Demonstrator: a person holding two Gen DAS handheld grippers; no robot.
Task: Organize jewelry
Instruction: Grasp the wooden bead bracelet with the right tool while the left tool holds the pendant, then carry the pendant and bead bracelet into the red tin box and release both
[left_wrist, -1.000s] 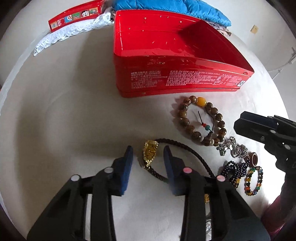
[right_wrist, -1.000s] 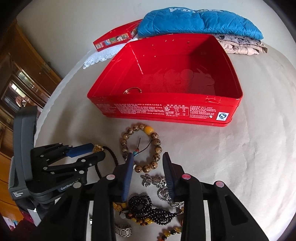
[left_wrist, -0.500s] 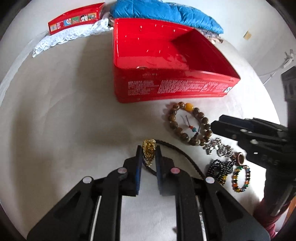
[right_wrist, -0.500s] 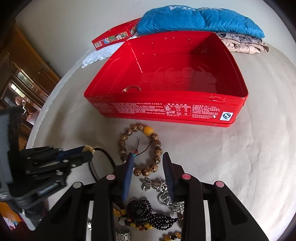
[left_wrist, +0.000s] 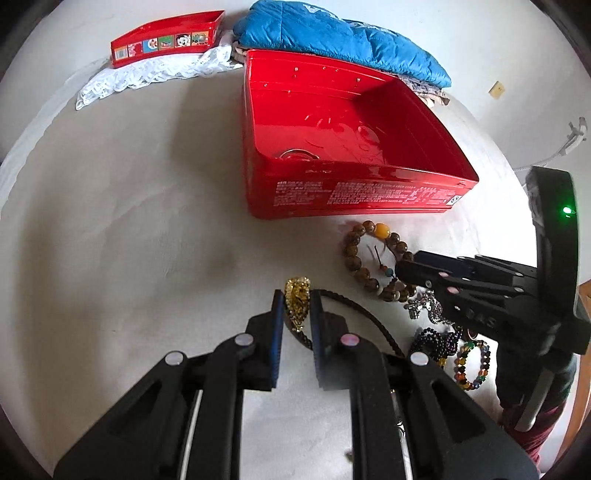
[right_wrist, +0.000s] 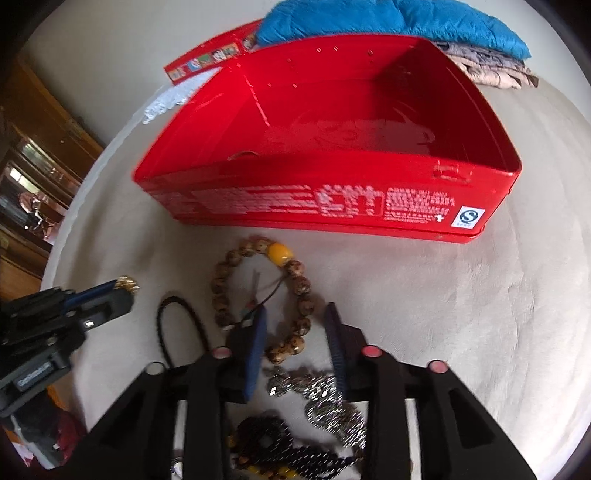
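Note:
My left gripper (left_wrist: 296, 295) is shut on the gold pendant (left_wrist: 296, 297) of a dark braided cord necklace (left_wrist: 354, 310), just above the cloth; in the right wrist view it (right_wrist: 123, 288) shows with the cord (right_wrist: 177, 325) trailing. My right gripper (right_wrist: 295, 314) is open, its jaws astride the near side of a brown bead bracelet with an amber bead (right_wrist: 258, 288), also seen in the left wrist view (left_wrist: 373, 254). A red tin box (left_wrist: 347, 147) (right_wrist: 332, 147) stands open behind, a ring (left_wrist: 295, 155) inside it.
A silver chain (right_wrist: 321, 395), black beads (right_wrist: 273, 446) and a multicoloured bead bracelet (left_wrist: 472, 365) lie near the right gripper. A blue padded jacket (left_wrist: 340, 37), white lace (left_wrist: 147, 74) and a small red box (left_wrist: 166, 37) lie behind the tin.
My left gripper closed on the gold pendant and lifted it slightly. My right gripper moved forward and lower over the brown bead bracelet, staying open.

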